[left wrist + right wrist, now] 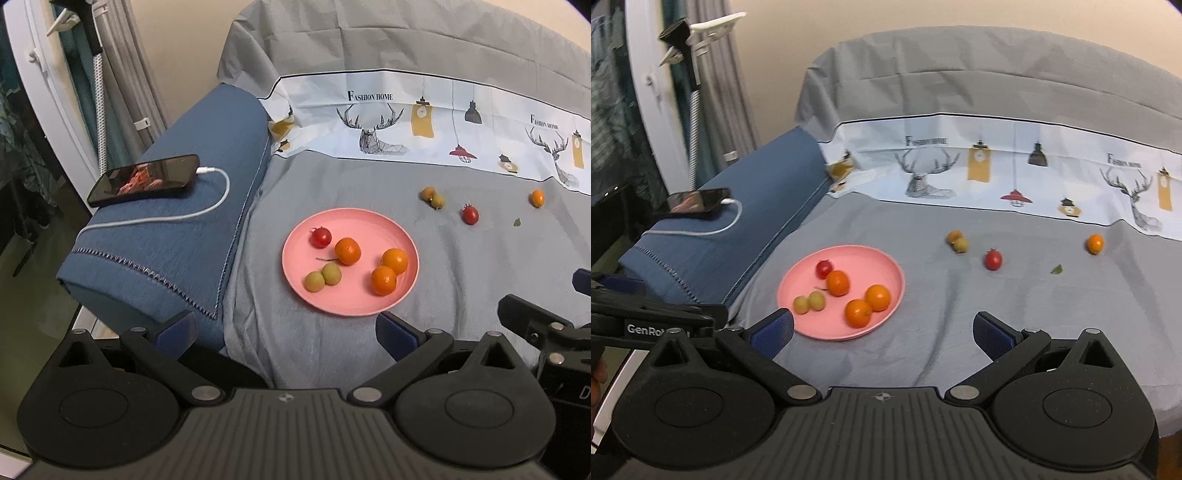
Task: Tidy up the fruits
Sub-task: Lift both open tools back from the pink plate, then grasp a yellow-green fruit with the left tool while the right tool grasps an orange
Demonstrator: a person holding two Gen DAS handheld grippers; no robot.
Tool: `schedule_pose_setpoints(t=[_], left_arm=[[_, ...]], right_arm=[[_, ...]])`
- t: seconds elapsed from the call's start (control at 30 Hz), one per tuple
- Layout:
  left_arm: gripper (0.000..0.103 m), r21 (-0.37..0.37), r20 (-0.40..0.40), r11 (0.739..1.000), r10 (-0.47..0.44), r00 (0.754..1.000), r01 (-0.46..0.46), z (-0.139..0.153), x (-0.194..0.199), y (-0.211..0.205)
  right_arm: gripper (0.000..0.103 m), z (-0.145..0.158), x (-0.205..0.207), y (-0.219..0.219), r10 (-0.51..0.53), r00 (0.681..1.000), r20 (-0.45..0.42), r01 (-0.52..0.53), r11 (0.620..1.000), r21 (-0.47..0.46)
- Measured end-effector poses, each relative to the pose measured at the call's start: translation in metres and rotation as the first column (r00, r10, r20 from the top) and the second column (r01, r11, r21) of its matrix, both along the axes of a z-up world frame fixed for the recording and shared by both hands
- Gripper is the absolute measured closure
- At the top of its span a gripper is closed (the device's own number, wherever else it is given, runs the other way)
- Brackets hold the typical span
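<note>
Both tongs are held back from the fruit with nothing in them: the left tongs [286,328] are spread wide at the near rim of the pink plate [369,308], and the right tongs [882,330] are likewise released, just beside the plate on the grey cloth [960,332].

Six fruits are already gathered on the plate: a red tomato [320,237], three oranges, one of them nearest the middle [347,251], and two green fruits [331,273]. Four are left loose on the cloth, well apart from the plate: a yellowish pair [433,197] lying in contact, a red tomato [470,214] and a lone orange [536,198] farthest right.

The main risk is judged to lie in rolling. The fruits are small and round, and the cloth is soft and creased, so a loose fruit could be nudged away by one finger before the other closes. The touching pair may be split, one pinched and one knocked aside. A tomato could be crushed if clenched hard. Fruit dropped onto the crowded plate may scatter what is there, and the plate rim could be tipped by the left tongs
</note>
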State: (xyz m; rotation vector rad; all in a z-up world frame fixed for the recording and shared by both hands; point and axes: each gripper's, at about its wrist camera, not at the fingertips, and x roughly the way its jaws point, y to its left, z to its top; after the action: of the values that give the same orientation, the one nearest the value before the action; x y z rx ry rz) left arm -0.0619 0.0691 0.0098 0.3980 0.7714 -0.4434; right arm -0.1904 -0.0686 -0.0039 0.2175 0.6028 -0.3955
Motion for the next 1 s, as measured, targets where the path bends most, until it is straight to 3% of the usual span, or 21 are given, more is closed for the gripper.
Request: schedule_pose_setpoints(t=[0.57,1.0], left_arm=[[0.0,-0.035,-0.032,0.998,-0.057,0.998,0.055,0.006,0.041,-0.088],[0.0,-0.01,-0.15,0.992,-0.122,0.981,0.122,-0.032,0.083,-0.194]], right_arm=[[0.001,-0.006,0.006,-0.079,-0.182,0.983,-0.005,0.182,0.983,0.028],[0.001,-0.029,0.004,-0.181,-0.36,0.933,-0.007,0.36,0.933,0.021]])
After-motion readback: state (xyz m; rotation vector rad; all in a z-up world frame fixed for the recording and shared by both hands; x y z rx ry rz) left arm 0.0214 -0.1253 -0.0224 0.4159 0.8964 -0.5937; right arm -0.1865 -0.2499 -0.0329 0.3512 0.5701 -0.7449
